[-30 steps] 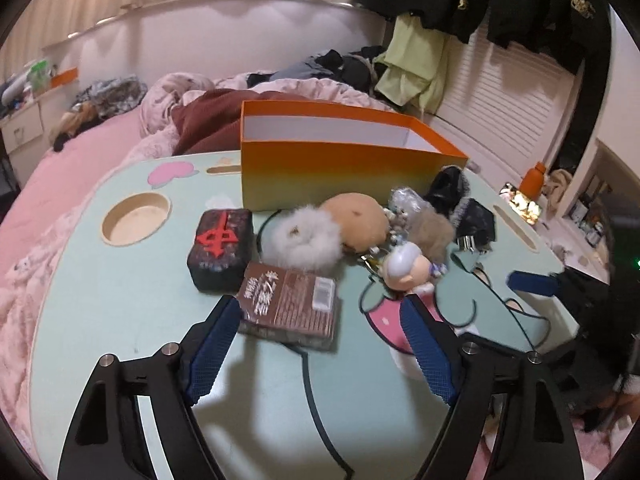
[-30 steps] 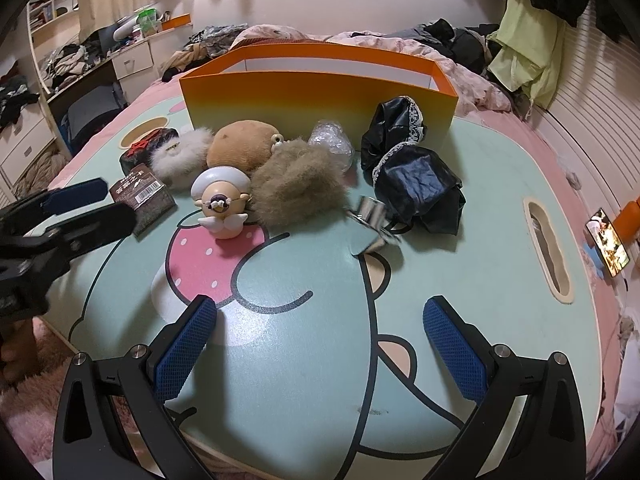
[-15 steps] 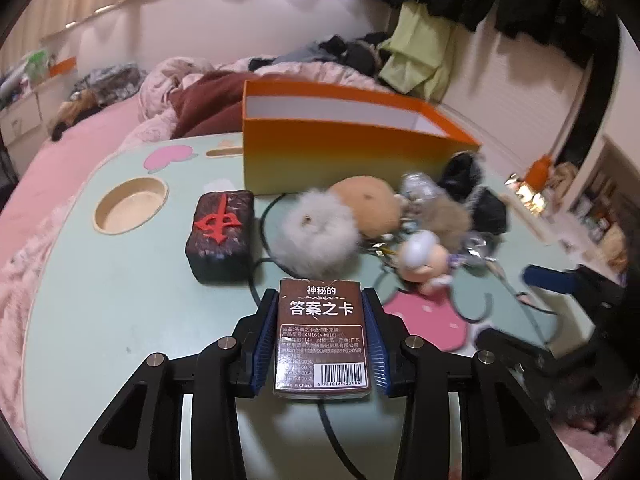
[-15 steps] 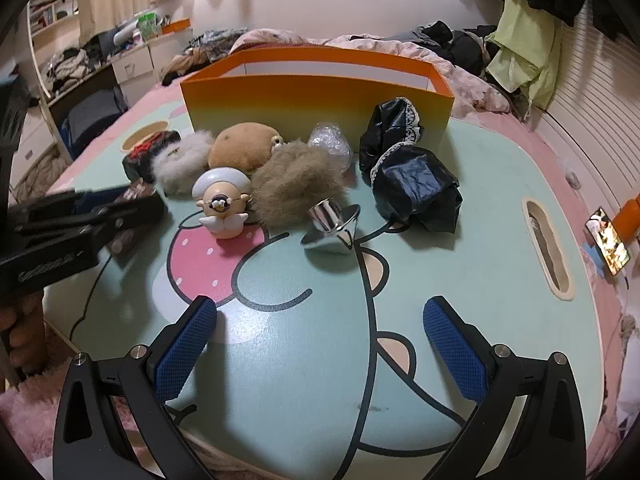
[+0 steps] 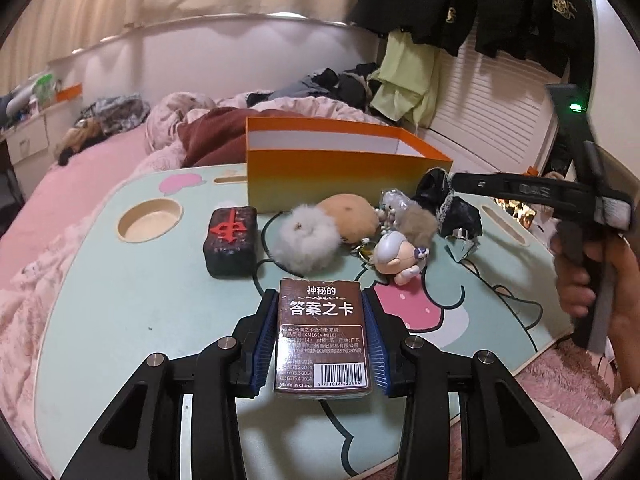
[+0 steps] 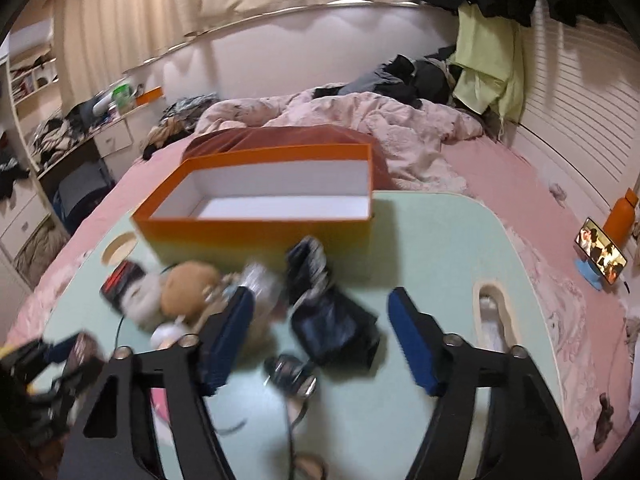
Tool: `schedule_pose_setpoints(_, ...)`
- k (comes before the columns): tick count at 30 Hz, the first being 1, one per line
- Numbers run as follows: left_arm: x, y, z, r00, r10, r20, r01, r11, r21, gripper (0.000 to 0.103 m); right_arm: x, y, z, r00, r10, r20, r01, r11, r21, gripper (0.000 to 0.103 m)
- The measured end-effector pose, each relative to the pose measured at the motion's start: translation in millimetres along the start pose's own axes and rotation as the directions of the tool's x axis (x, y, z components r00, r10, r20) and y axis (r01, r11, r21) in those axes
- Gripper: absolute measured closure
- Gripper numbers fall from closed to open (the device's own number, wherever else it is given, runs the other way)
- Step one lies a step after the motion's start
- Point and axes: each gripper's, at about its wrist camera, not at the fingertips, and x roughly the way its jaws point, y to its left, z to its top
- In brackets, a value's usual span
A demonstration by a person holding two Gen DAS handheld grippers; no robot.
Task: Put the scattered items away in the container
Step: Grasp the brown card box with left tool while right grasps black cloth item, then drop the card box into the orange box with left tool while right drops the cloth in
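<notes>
The card pack (image 5: 323, 340) is clamped between the pads of the left hand-held gripper (image 5: 322, 340), in front of the orange box (image 5: 340, 176) and clear of the tabletop (image 5: 120, 300); carrying it over the box rim seems next. The right hand-held gripper (image 6: 320, 340), jaws just closing, is held apart around the black pouch (image 6: 332, 328), not yet pressing.

On the table (image 5: 132, 320) stands one orange box (image 5: 340, 178). One brown card pack (image 5: 322, 340) sits apart from the loose things. One dark mahjong-tile block (image 5: 231, 246) bears a red character. Three furry or plush balls lie together: one white pompom (image 5: 306, 238), one tan plush (image 5: 352, 216) and one grey-brown pompom (image 5: 418, 226). There is one small figurine (image 5: 396, 256) with a pale cap, one clear crinkled wrapper (image 5: 394, 200), and two black lace-trimmed pieces (image 5: 460, 216). Two grippers are counted: the left gripper (image 5: 322, 336) and the right gripper (image 6: 320, 340). One phone (image 6: 600, 250) and one orange bottle (image 6: 620, 216) stand off to the side.
</notes>
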Motion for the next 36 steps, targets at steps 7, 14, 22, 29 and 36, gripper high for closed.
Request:
schedule_pose_setpoints(7,-1,-1,-1,1.000,-0.013,0.003,0.013,1.000,0.006,0.064,45,-9,1,0.985,0.068,-0.157,-0.067,0.998,0.014,0.069)
schedule_pose_setpoints(14,-8,10,17,0.998,-0.050,0.027,0.051,0.998,-0.036,0.064,2,-30,7,0.988,0.152,0.009,-0.152,0.982,0.109,0.074)
schedule_pose_setpoints(22,-7,2,91,0.994,-0.084,0.068,0.081,0.996,0.037,0.064,-17,-30,48,0.979,0.186,0.089,-0.194,0.977,0.093,0.074)
schedule_pose_setpoints(29,49,1,162,0.993,-0.108,0.044,0.108,0.994,0.012,0.064,10,-16,86,0.974,0.220,0.063,-0.226,0.967,0.119,0.074)
schedule_pose_setpoints(36,120,9,182,0.996,-0.084,-0.013,0.084,0.996,-0.032,0.038,66,-17,95,0.963,0.268,-0.030,-0.257,0.946,0.196,0.071)
